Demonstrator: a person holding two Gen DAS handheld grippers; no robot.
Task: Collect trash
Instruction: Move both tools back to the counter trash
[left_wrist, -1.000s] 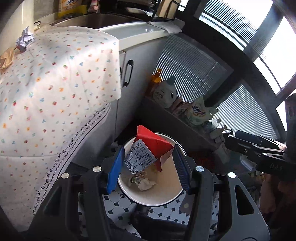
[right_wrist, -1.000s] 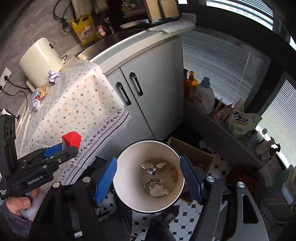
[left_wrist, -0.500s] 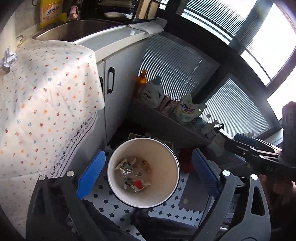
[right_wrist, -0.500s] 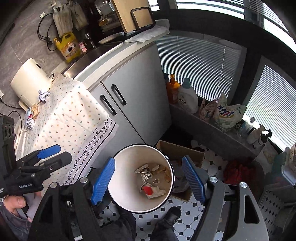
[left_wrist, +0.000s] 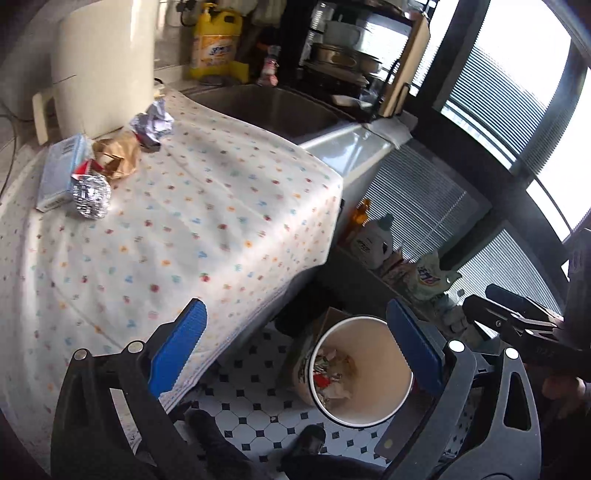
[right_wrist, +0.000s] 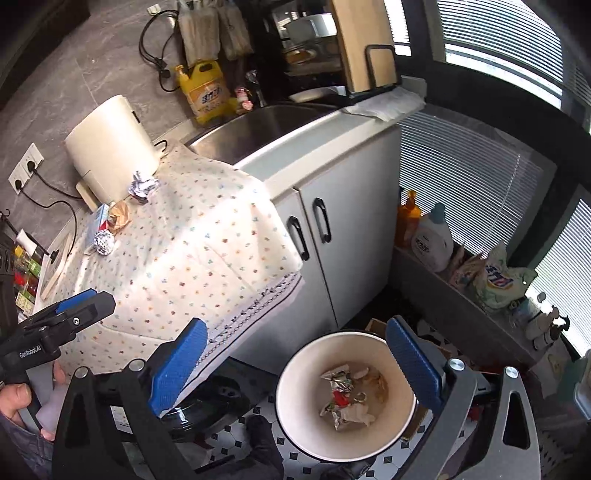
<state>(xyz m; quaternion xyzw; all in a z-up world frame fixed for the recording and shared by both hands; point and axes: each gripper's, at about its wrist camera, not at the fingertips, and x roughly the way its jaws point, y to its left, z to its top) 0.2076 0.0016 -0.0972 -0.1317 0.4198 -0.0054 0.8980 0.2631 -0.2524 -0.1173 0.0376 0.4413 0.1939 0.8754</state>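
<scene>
Evidently between pickups, both the left gripper (left_wrist: 295, 345) and right gripper (right_wrist: 295, 360), jaws spread, held nothing; next came the foil ball (left_wrist: 91, 196) on the table.

A white waste bin (left_wrist: 364, 369) stands on the black-and-white tiled floor (left_wrist: 255, 391) at lower centre of the frame, crumpled wrappers and a red scrap lying inside it. The left gripper (left_wrist: 295, 354) fills the foreground, its blue-padded jaws spread wide with nothing between them. At upper left, on a table under a dotted cloth (left_wrist: 177, 229), lie a foil ball (left_wrist: 91, 194), a pale blue carton (left_wrist: 61, 170), a brown paper wad (left_wrist: 118, 157) and a crumpled silvery wrapper (left_wrist: 152, 125). The right gripper (left_wrist: 517, 321) enters from the right edge. A yellow detergent jug (left_wrist: 216, 44) stands by the sink (left_wrist: 273, 107) at top.
</scene>
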